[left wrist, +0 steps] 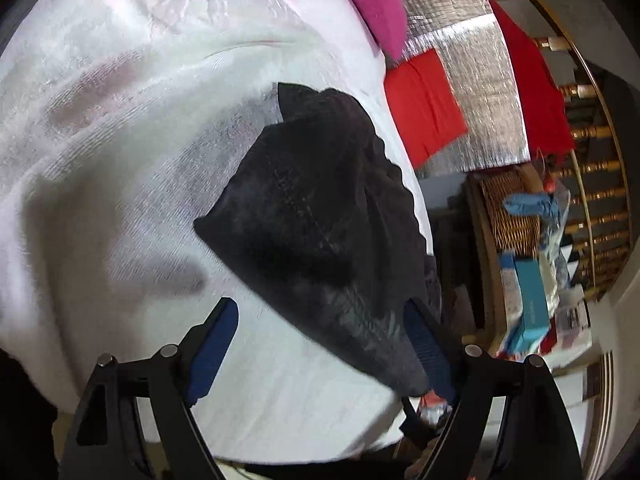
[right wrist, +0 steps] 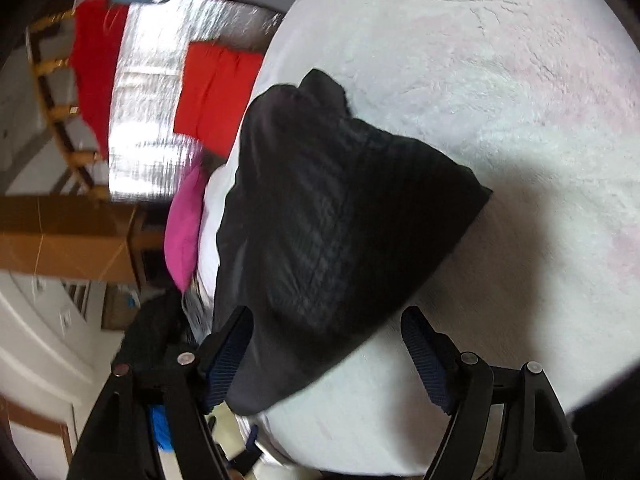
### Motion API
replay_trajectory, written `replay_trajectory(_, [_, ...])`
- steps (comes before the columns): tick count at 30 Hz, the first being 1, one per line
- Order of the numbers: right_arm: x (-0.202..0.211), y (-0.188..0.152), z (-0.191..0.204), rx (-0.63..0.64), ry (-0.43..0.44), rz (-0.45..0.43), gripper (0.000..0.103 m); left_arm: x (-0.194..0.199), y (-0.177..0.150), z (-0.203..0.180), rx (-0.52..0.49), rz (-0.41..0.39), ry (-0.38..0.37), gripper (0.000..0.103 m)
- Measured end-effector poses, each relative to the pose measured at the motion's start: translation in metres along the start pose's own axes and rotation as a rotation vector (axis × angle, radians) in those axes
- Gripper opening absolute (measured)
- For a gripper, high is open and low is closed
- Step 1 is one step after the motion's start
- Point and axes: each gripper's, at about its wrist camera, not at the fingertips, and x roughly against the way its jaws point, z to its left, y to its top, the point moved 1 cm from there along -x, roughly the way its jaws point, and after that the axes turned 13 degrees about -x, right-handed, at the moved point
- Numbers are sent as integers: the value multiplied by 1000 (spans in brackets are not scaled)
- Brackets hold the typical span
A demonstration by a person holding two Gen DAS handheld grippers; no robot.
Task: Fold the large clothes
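Both the left gripper (left wrist: pixel 320 344) and right gripper (right wrist: pixel 326 344) stand apart over the black garment (left wrist: pixel 320 216); only the left view shows a wicker basket (left wrist: pixel 510 208)

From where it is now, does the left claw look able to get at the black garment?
Probably yes: the left claw is open right over the black garment lying on the white cover, with the cloth's near end already between its fingers and nothing in the way.
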Motion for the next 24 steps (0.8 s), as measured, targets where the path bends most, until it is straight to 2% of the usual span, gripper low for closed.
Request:
replay_trajectory(5, [-15,1,7,-8,-8,-75,80,-8,6,10,61,-68,14,85])
replay_trajectory(7, [-18,2,10,9,-6,-105,76,-10,10,20,92,-87,15,83])
replay_trajectory(8, [-17,1,13,31,-25,-128,68,-9,11,24,102,-102,24,74])
replay_trajectory(9, [-17,-1,17,60,-44,-148,60,-7,13,27,109,-108,37,58])
replay_trajectory(12, [-9,-9,32,141,-29,-203,46,-4,12,28,92,-116,15,50])
replay_trajectory(14, [-3,-13,40,187,-10,-229,43,0,12,21,36,-122,24,46])
replay_trajectory(16, [-3,-13,40,197,-18,-233,43,-2,11,20,12,-114,36,46])
replay_trajectory(18, [-8,-6,27,159,-58,-211,43,-9,8,31,43,-68,67,46])
replay_trajectory(20, [-16,1,17,105,-75,-168,43,-13,7,42,91,-48,65,49])
replay_trajectory(22, [-13,4,17,93,-62,-147,46,-10,10,40,94,-43,64,52])
replay_trajectory(24, [-7,4,16,66,-47,-125,56,-6,11,39,112,-43,66,62])
